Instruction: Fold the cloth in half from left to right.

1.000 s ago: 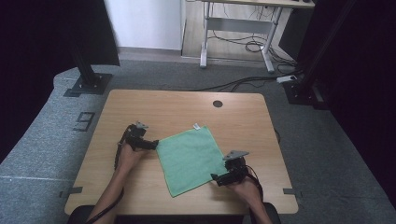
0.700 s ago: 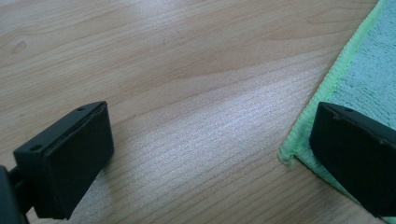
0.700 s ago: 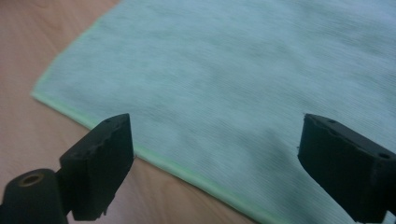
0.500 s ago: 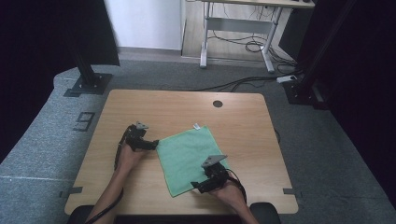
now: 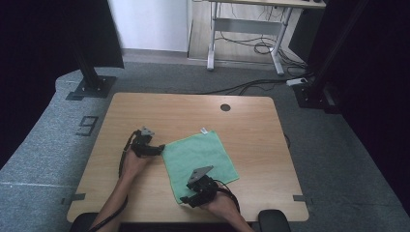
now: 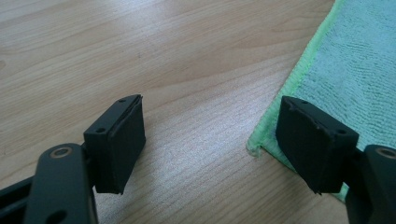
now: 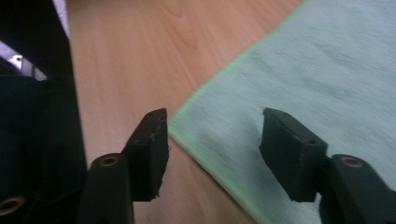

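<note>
Gaping wide with nothing between its jaws, the left gripper [image 5: 158, 149] sits at the near-left corner of a green cloth [image 5: 200, 162] spread flat on the desk [image 5: 241, 125], while the right gripper [image 5: 189, 202], equally unclenched, seemingly straddles the cloth's front edge.

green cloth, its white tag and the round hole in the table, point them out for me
green cloth [image 5: 200, 157], high view, middle of its flat surface
white tag [image 5: 204, 130], high view, the tag itself at the cloth's far corner
round hole [image 5: 225, 107], high view, centre of the dark opening
</note>
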The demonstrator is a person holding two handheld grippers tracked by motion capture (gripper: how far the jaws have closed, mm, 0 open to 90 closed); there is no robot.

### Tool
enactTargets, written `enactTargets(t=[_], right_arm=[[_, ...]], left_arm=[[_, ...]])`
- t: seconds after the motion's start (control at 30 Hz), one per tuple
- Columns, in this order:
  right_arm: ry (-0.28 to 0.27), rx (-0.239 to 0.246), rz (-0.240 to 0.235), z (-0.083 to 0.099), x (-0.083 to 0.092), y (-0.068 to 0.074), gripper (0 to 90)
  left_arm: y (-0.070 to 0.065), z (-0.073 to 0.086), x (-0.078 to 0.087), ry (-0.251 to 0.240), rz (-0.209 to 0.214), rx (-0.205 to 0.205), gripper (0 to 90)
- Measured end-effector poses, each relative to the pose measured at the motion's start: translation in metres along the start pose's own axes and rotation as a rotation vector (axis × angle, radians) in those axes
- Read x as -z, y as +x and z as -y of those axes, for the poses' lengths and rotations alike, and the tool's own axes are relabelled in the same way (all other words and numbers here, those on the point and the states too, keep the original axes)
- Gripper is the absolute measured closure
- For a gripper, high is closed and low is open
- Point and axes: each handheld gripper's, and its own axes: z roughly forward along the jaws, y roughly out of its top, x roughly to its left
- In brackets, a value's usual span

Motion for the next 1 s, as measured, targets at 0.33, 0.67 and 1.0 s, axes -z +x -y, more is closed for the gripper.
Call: enactTargets(t=[0.33,0.67,1.0], right_arm=[[0.048,0.069,-0.029,-0.009,-0.016,0.014,53.0],[0.077,0.13,0.062,-0.008,-0.02,0.02,67.5],[0.051,0.09,0.077,-0.006,-0.019,0.013,84.7]], left_arm=[[-0.007,-0.001,0.0,0.001,0.016,-0.019,25.1],[-0.014,-0.001,0.002,-0.004,0.063,-0.06,51.4],[-0.021,-0.001,0.002,-0.012,0.126,-0.067,87.6]])
